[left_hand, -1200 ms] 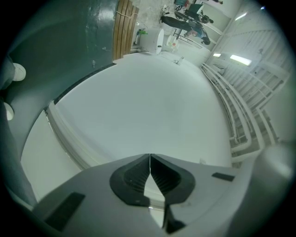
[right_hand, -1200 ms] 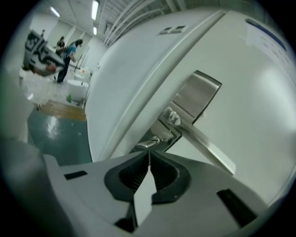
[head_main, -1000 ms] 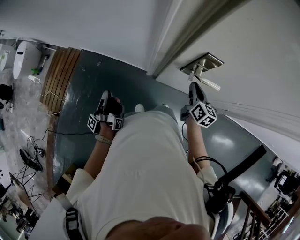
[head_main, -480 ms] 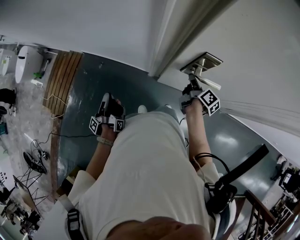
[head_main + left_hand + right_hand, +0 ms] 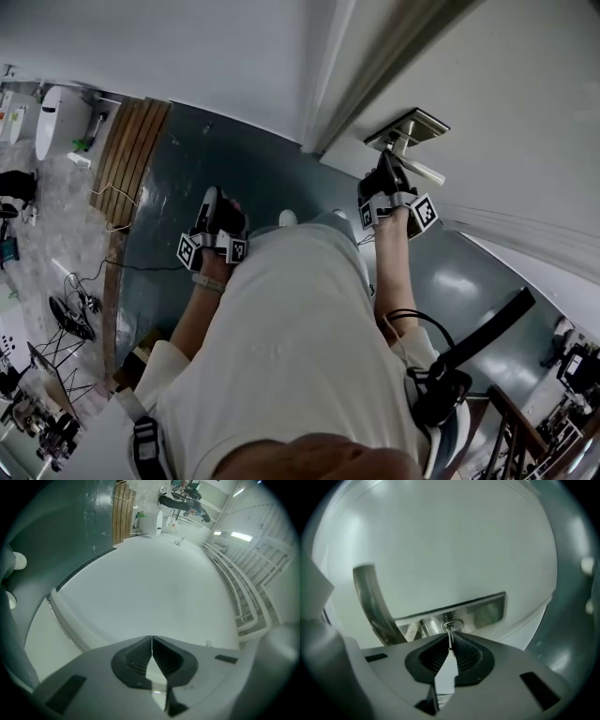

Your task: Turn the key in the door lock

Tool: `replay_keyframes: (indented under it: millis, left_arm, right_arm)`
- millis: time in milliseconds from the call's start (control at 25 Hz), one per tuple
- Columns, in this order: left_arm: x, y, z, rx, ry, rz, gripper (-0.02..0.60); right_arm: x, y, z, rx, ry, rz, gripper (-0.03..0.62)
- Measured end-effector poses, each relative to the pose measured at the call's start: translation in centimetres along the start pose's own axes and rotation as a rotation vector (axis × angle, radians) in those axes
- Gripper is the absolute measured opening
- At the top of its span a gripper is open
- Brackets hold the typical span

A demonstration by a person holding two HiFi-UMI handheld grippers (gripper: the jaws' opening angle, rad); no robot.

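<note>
**One thin key, one nervous pinch**

My right tongs have just been closing. Their pads pinch the slim silver metal key, which sits in the oval keyhole of the brushed steel lock plate, at twelve o'clock from the tips. My left tongs hang shut and empty, off at nine o'clock. The danger: this shallow bite may slip as I roll, or an off-axis twist could bend the key.

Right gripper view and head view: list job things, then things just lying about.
Job: key, lock plate, door handle, right gripper, its jaws just closing on the key.
Lying about: slatted wooden mat, floor cables, left gripper, jaws together.
</note>
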State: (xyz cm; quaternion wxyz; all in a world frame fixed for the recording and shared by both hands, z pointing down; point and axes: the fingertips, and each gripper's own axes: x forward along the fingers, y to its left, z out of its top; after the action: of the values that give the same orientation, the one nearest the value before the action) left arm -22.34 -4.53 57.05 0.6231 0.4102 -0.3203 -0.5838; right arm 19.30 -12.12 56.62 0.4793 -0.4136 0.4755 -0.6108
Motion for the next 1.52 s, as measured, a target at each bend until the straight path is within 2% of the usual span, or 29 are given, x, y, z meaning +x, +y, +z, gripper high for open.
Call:
replay_keyframes:
  millis: [80,160,240,280,360,440,480,520,640,680,720,760,840,960,1120,1200,1400,1520]
  left_arm:
    - [0.1,-0.2,0.0,0.015,0.005,0.009,0.008]
    - [0.3,-0.3,-0.3,0.031,0.018,0.018,0.008]
    - [0.4,-0.2,-0.6,0.042,0.03,0.024,0.008]
    - [0.4,-0.2,-0.6,0.046,0.033,0.025,0.008]
    - [0.3,-0.1,-0.4,0.046,0.031,0.025,0.008]
    - [0.2,-0.1,0.0,0.038,0.019,0.019,0.008]
    - [0.1,-0.1,0.2,0.034,0.013,0.015,0.008]
    - [0.0,-0.2,0.4,0.029,0.008,0.011,0.008]
    - [0.2,-0.7,0.5,0.012,0.006,0.0,0.008]
    - [0.3,-0.8,0.4,0.008,0.007,-0.002,0.008]
    - [0.5,-0.8,0.4,0.005,0.008,-0.004,0.009]
    - [0.6,-0.7,0.4,0.002,0.008,-0.005,0.008]
    - [0.8,-0.7,0.2,-0.004,0.008,-0.007,0.008]
    - [1.0,-0.6,0.0,-0.01,0.008,-0.005,0.009]
    - [0.9,-0.5,0.0,-0.014,0.005,-0.004,0.008]
    - [0.9,-0.6,0.1,-0.014,0.003,-0.002,0.008]
    - [1.0,-0.3,0.0,-0.016,-0.001,0.004,0.008]
    - [0.8,-0.4,0.2,-0.015,-0.003,0.002,0.008]
  right_arm:
    - [-0.1,0.0,-0.1,0.199,-0.025,0.142,0.044]
    - [-0.1,-0.3,0.1,0.3,-0.041,0.242,0.042]
    - [0.0,-0.6,0.3,0.293,-0.031,0.286,0.041]
    - [0.0,-0.6,0.4,0.252,-0.02,0.276,0.041]
    - [-0.3,-0.3,0.4,0.096,0.001,0.201,0.043]
    - [-1.3,0.6,0.3,-0.164,0.028,0.095,0.044]
    - [-2.0,1.1,0.2,-0.359,0.044,0.03,0.045]
    - [-2.6,1.5,0.1,-0.61,0.064,-0.048,0.046]
    - [-3.8,2.3,-1.1,-1.552,0.132,-0.327,0.049]
    - [-3.8,2.6,-1.7,-1.823,0.14,-0.399,0.049]
    - [-3.8,2.8,-2.4,-2.032,0.144,-0.449,0.049]
    - [-3.6,2.7,-3.0,-2.178,0.155,-0.486,0.049]
    - [-3.1,1.8,-3.7,-2.324,0.194,-0.546,0.049]
    - [-2.1,1.0,-3.7,-2.373,0.202,-0.587,0.051]
    - [-1.0,1.4,-3.3,-2.38,0.14,-0.599,0.055]
    - [-0.8,1.6,-3.3,-2.35,0.089,-0.602,0.055]
    - [0.0,2.2,-2.4,-2.182,-0.051,-0.596,0.054]
    - [0.1,2.3,-2.0,-1.984,-0.067,-0.528,0.054]
